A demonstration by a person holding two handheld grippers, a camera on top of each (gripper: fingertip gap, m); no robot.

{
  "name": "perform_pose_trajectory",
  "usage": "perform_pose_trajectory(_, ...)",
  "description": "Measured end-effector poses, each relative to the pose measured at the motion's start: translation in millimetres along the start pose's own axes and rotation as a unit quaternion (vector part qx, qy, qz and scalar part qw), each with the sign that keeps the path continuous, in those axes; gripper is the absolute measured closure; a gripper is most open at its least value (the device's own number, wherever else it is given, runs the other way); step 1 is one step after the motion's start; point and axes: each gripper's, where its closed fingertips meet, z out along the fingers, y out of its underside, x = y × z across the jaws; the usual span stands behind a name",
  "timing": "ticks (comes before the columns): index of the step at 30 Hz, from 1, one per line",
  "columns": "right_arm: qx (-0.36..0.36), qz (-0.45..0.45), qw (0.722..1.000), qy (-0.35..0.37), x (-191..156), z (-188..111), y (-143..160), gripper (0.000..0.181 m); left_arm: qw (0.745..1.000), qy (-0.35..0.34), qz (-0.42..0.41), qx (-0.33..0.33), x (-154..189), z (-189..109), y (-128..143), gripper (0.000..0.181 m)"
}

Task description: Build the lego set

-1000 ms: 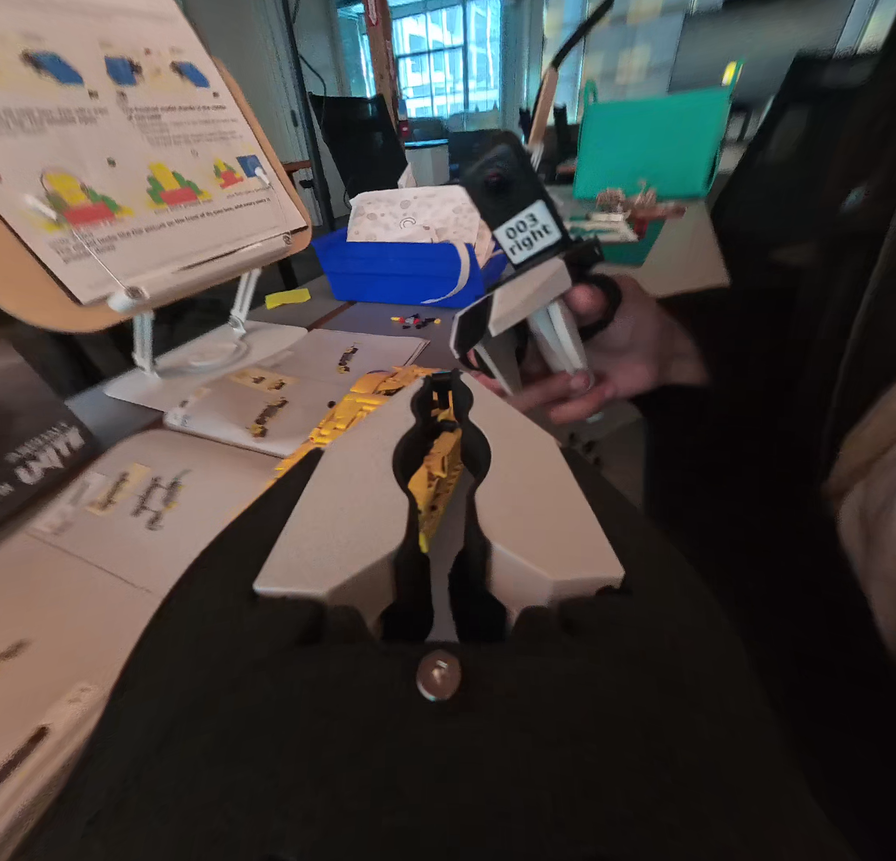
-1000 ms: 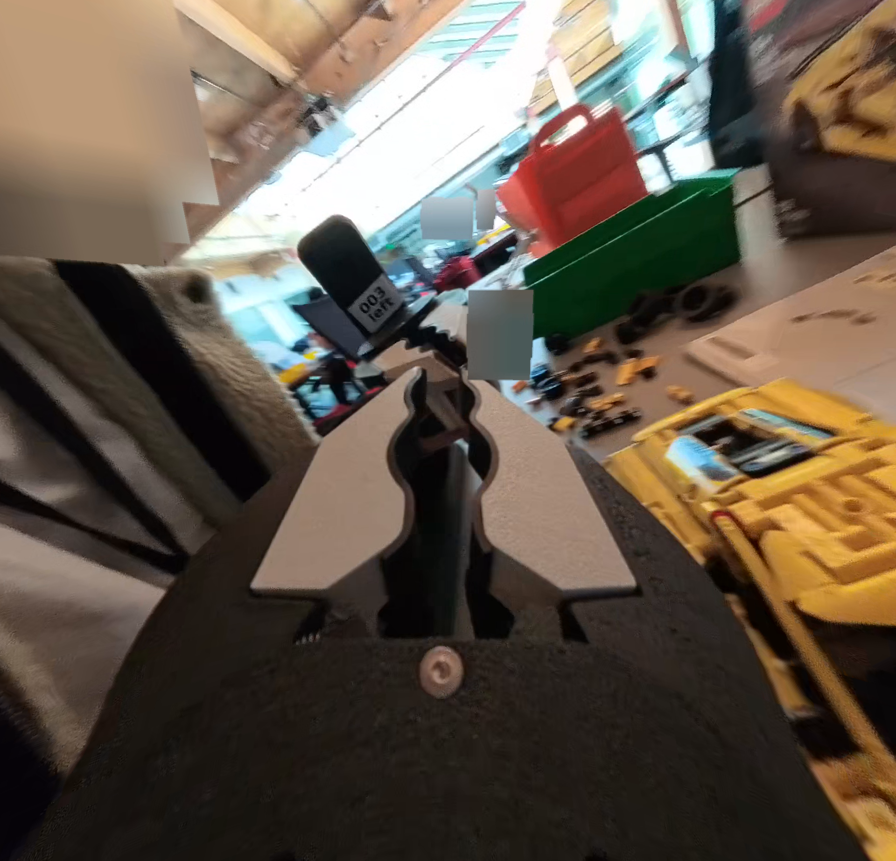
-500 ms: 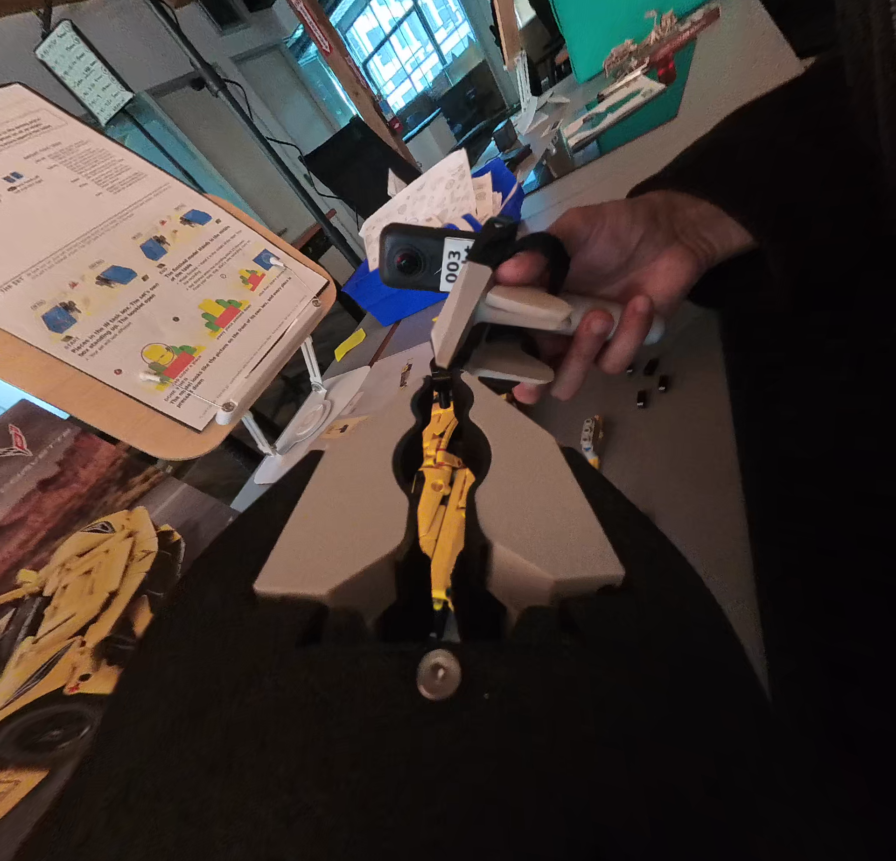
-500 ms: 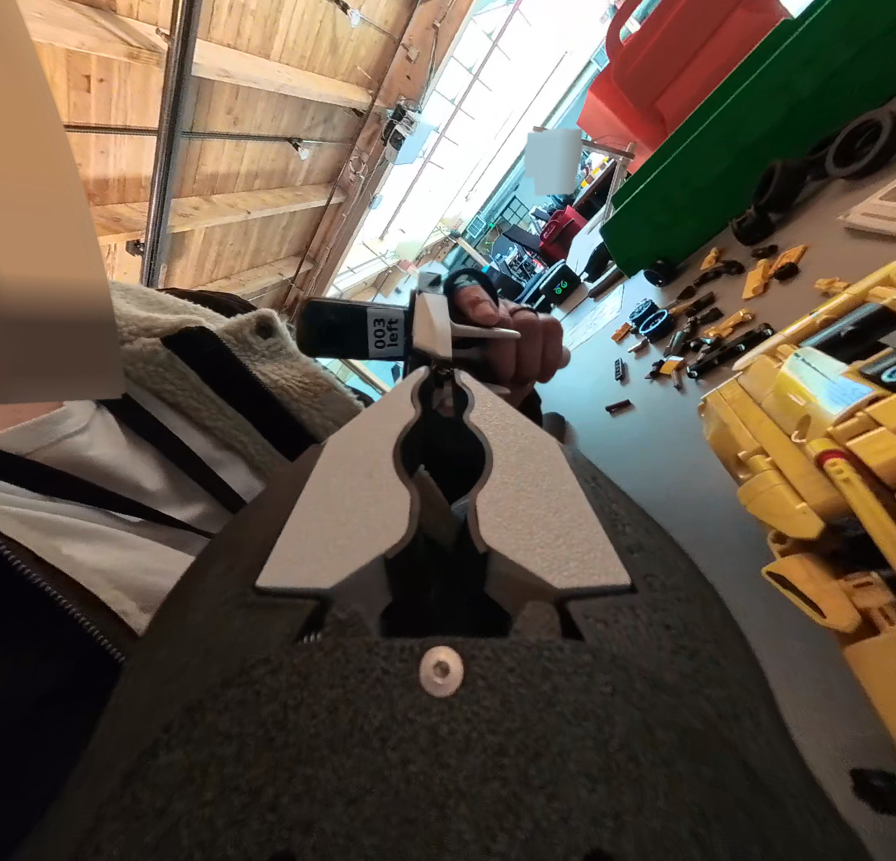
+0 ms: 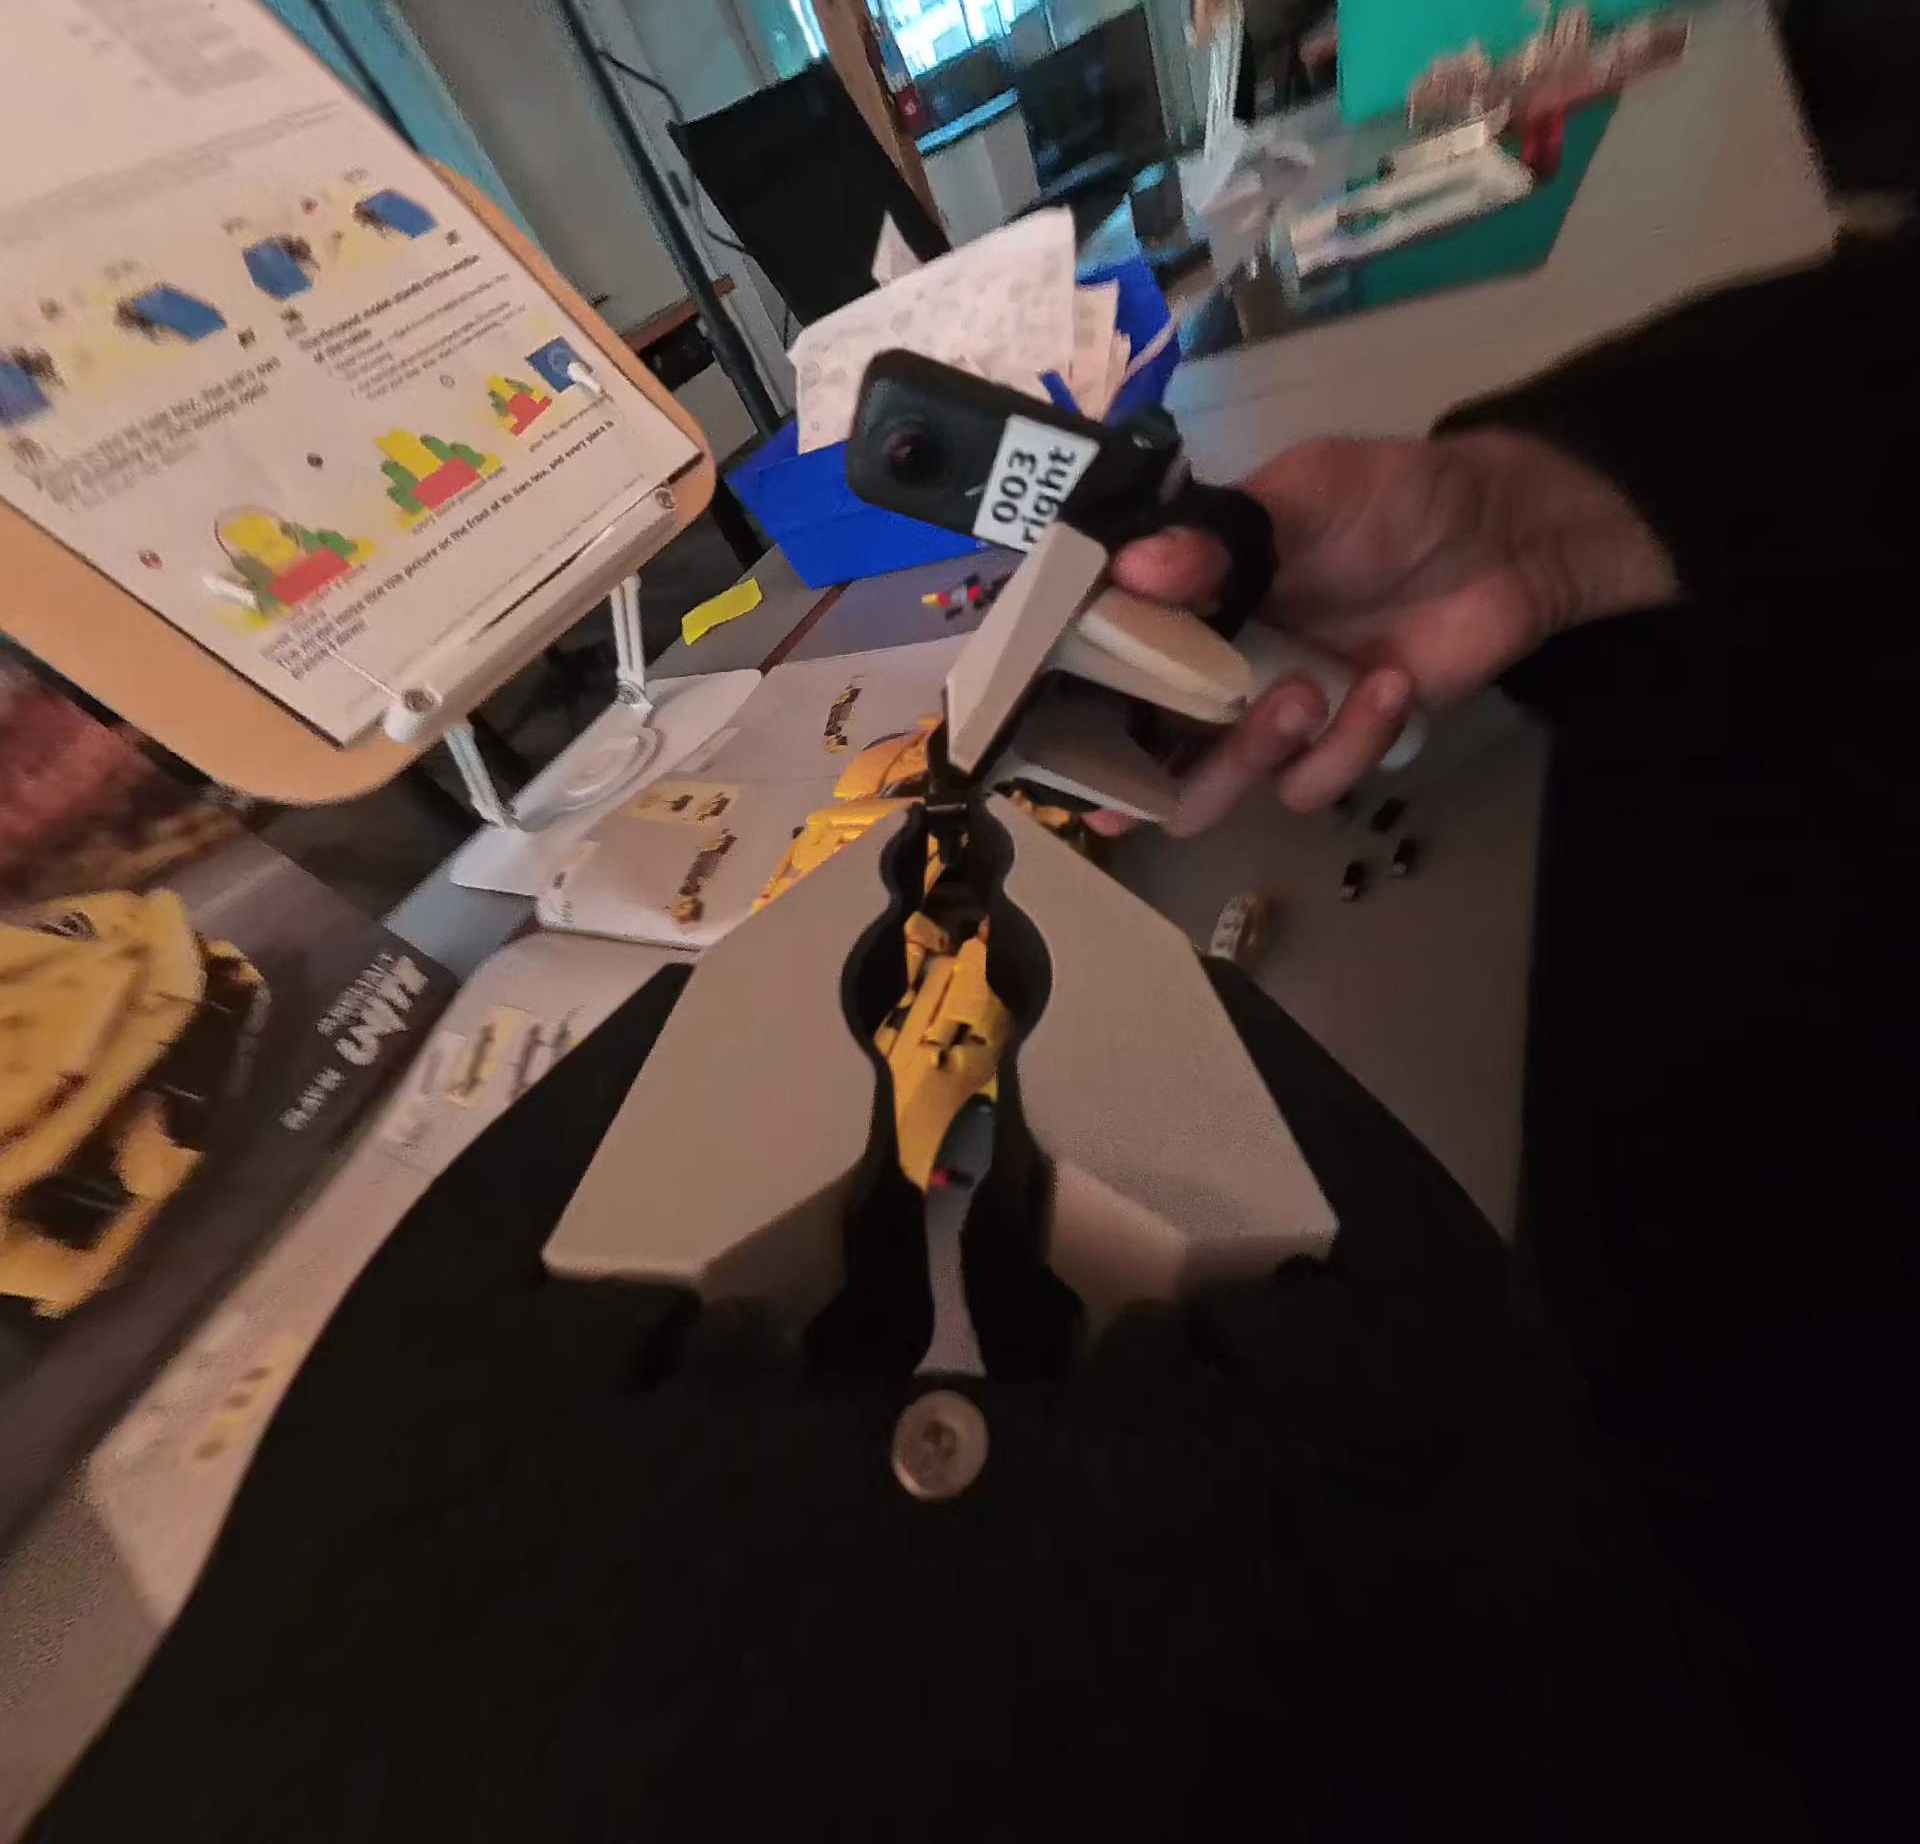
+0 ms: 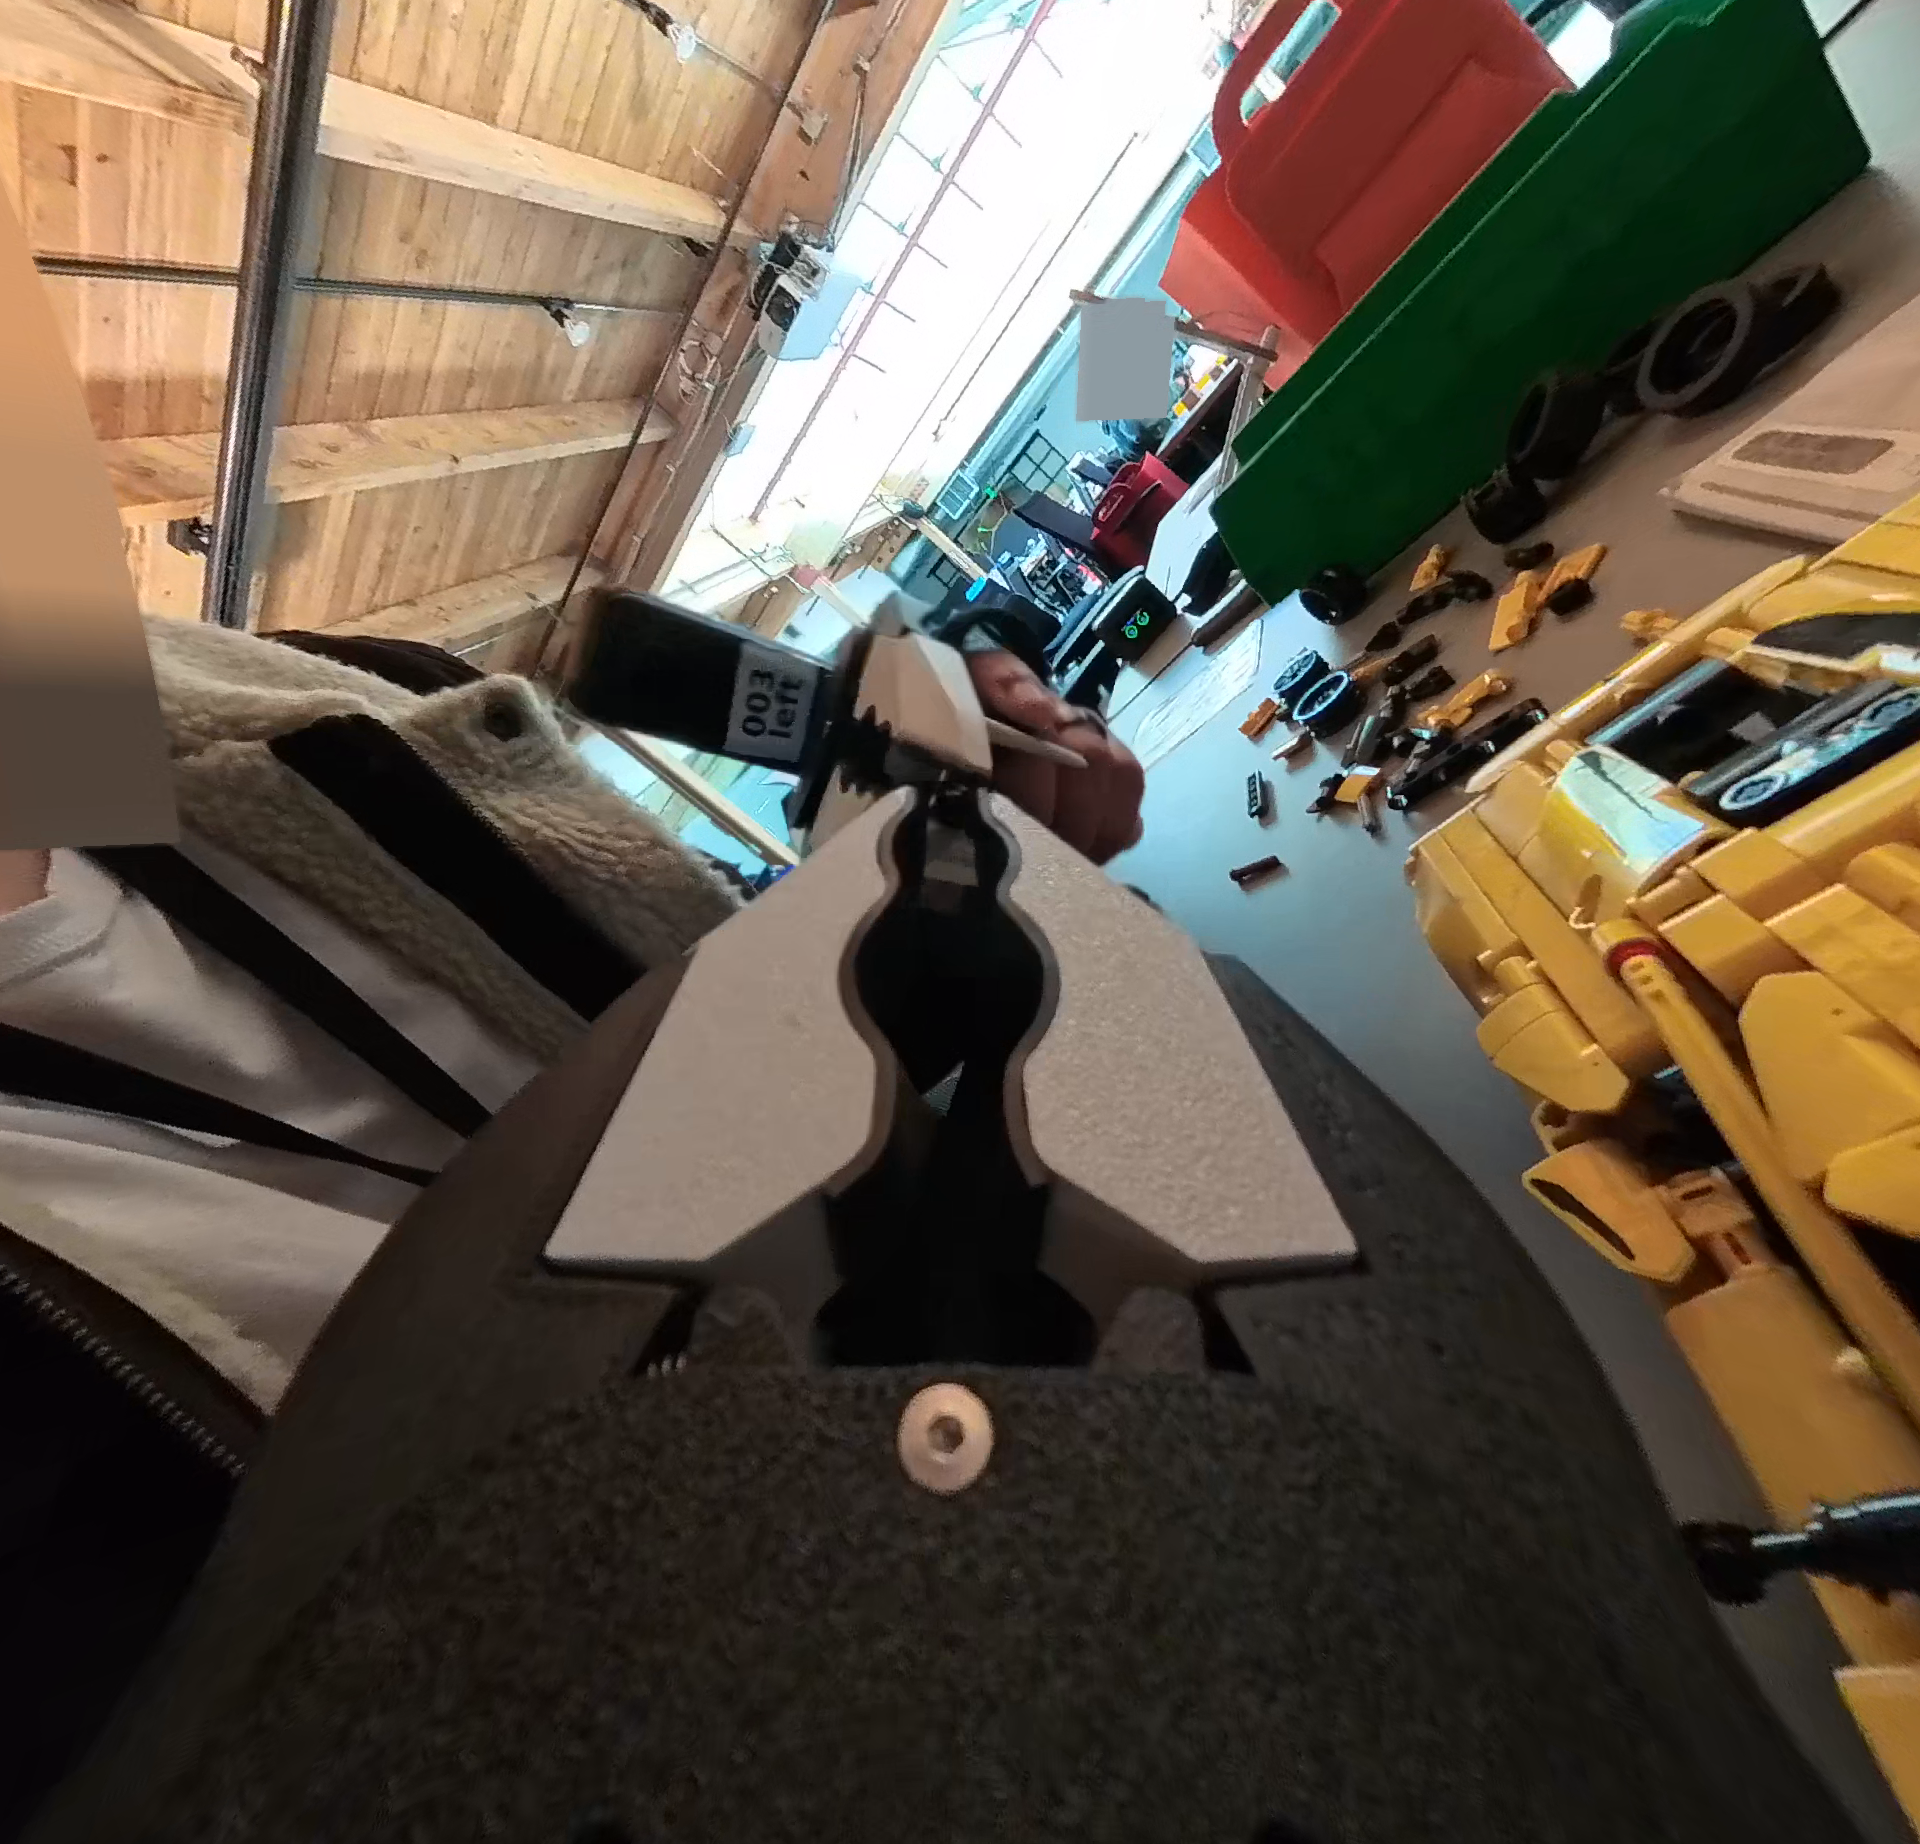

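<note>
My left gripper point(image 5: 943, 830) and my right gripper point(image 6: 940, 795) are held up above the table and meet tip to tip. Both are shut. A small dark lego piece point(image 5: 942, 807) sits pinched where the tips meet; it also shows in the right wrist view point(image 6: 943, 838). The right gripper point(image 5: 971, 745) shows in the left wrist view, held by a hand point(image 5: 1403, 589). The left gripper point(image 6: 925, 724) shows in the right wrist view. The yellow lego car point(image 6: 1683, 963) stands on the table to the right, and I see it between my left fingers point(image 5: 940, 1015).
An instruction sheet on a stand point(image 5: 312, 423) is at the left, with booklets point(image 5: 665, 859) and the set's box point(image 5: 135, 1046) below. Loose yellow and black pieces point(image 6: 1403, 693), black tyres point(image 6: 1704, 350), a green bin point(image 6: 1538, 340) and a red box point(image 6: 1351, 163) lie beyond. My two grippers' fingertips are within a few centimetres of each other.
The two grippers have come together tip to tip from a small gap a second ago. Both views have tilted as the hands turned; the grippers stay shut.
</note>
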Motion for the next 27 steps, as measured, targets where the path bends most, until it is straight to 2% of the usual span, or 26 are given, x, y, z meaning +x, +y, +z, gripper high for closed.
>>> perform_pose_trajectory(1,-0.001,-0.002,1.000,0.000,-1,0,0,0.174,1.000,0.000,-0.011,0.006,1,0,0,0.174)
perform_pose_trajectory(5,-0.012,0.024,1.000,0.005,5,-1,6,0.176,0.999,-0.017,0.037,-0.011,5,3,6,0.174)
perform_pose_trajectory(17,-0.027,0.066,0.997,-0.007,7,-3,10,0.178,0.998,-0.020,0.056,-0.015,7,3,8,0.173)
perform_pose_trajectory(23,-0.042,0.103,0.993,-0.034,3,-3,16,0.178,0.998,0.001,0.055,-0.001,13,1,7,0.174)
perform_pose_trajectory(27,-0.043,0.088,0.995,-0.025,5,-3,15,0.178,1.000,0.019,0.009,-0.005,12,1,8,0.174)
